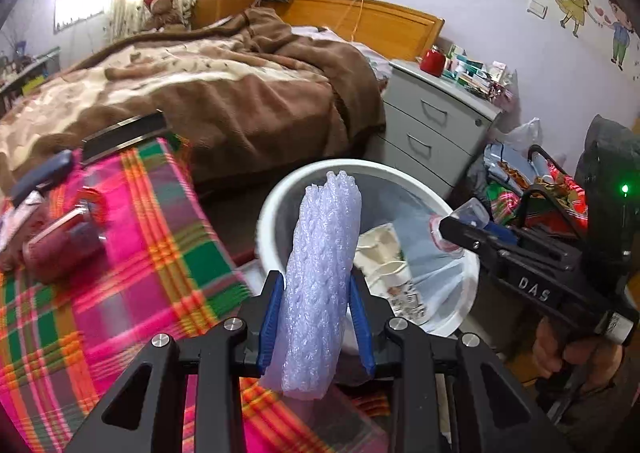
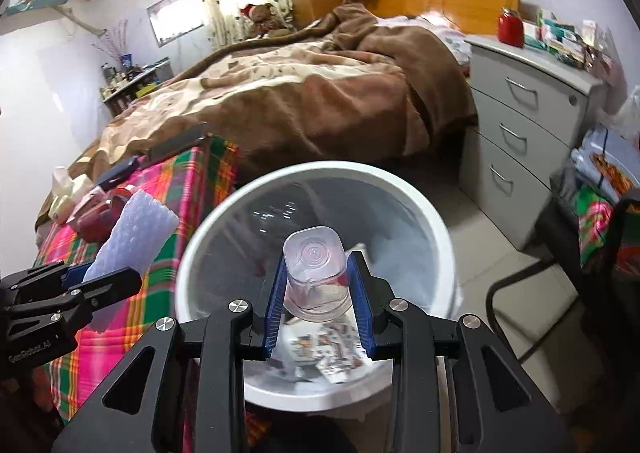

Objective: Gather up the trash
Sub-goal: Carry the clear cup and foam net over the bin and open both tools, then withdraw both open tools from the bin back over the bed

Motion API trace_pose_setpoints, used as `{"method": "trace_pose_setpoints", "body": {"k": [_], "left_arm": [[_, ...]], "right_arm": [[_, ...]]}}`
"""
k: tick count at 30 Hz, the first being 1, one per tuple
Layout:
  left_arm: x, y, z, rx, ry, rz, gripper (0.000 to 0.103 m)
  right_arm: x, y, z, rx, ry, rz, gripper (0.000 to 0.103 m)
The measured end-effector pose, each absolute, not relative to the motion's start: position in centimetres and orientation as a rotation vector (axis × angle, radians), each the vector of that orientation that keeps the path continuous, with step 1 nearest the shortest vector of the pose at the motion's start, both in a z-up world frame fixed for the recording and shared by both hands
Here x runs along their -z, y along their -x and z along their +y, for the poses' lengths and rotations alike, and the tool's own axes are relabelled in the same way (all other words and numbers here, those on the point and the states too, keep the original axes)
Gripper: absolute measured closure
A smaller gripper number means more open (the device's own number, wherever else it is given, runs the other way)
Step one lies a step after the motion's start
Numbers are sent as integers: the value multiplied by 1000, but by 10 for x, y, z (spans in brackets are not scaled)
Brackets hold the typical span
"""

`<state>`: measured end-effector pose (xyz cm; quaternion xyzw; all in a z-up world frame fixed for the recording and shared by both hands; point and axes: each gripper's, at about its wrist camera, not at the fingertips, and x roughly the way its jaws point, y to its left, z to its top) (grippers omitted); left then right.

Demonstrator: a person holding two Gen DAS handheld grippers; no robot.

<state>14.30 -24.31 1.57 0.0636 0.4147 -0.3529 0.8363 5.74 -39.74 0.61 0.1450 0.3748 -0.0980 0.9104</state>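
Note:
My left gripper (image 1: 316,285) is shut on a roll of white foam netting (image 1: 324,269), which stands upright between the blue pads at the near rim of a white trash bin (image 1: 280,205). My right gripper (image 2: 316,273) is shut on a clear plastic cup (image 2: 316,277), held bottom-forward over the mouth of the bin (image 2: 436,225). Printed paper scraps (image 2: 332,349) lie in the lined bin. The right gripper (image 1: 452,229) with its cup shows at the bin's right side in the left wrist view. In the right wrist view the left gripper (image 2: 108,273) and the foam netting (image 2: 136,233) sit left of the bin.
A table with a pink and green plaid cloth (image 1: 132,253) stands left of the bin, carrying a dark red jar (image 1: 64,245) and other items. Behind are a bed with a brown blanket (image 1: 224,93), a grey drawer unit (image 1: 436,125), and a chair (image 2: 560,273) with bags at the right.

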Motion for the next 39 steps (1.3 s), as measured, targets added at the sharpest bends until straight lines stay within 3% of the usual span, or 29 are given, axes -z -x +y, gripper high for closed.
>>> {"method": "trace_pose_setpoints", "body": {"k": [16, 21, 24, 39], "left_arm": [[6, -146, -299, 750, -191, 895, 67], [5, -148, -297, 758, -175, 881, 42], [4, -149, -294, 749, -168, 880, 42], [-3, -147, -265, 708, -121, 872, 40]], "right_arm": [[15, -63, -420, 223, -286, 846, 70], [15, -64, -417, 215, -256, 855, 69], [15, -64, -418, 223, -264, 852, 48], [3, -56, -411, 226, -292, 807, 48]]}}
